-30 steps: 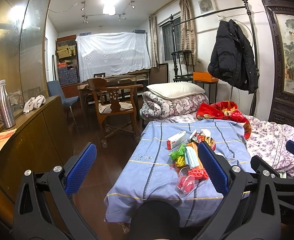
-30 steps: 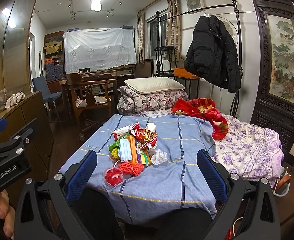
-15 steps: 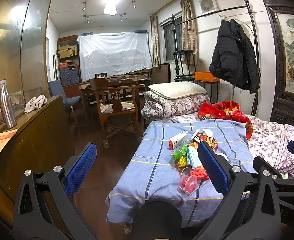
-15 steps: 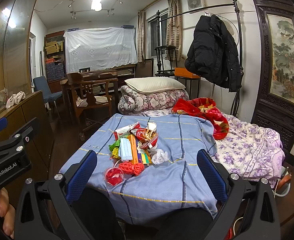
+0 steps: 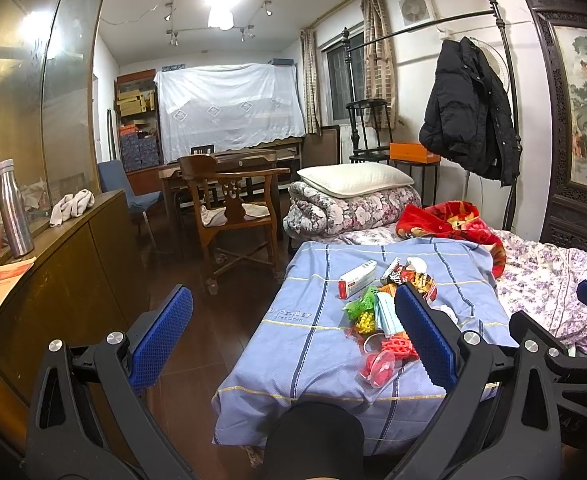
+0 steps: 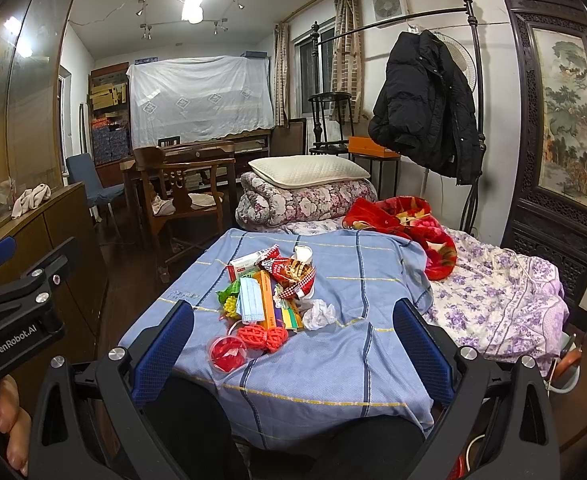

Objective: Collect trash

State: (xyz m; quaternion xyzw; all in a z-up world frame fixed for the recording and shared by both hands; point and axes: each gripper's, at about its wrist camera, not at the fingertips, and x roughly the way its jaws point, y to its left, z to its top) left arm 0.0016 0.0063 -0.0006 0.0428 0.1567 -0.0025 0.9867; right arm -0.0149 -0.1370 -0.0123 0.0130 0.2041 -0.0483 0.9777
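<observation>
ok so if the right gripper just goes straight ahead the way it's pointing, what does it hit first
Probably the trash pile on the blue sheet. The open right gripper points at its near edge, around the crumpled tissue and red net; depth is unclear.

both wrist views face the bed (image 5: 313, 344) (image 6: 333, 360) from its foot, side by side, sharing the litter pile (image 5: 385, 304) (image 6: 273, 292).

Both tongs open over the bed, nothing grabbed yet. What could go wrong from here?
1. The trash pile overlaps tightly; a grab may catch several pieces or the blue sheet.
2. The red lidded cup sits near the bed edge and might roll off if nudged.
3. The crumpled tissue is light and may slip away.
</observation>
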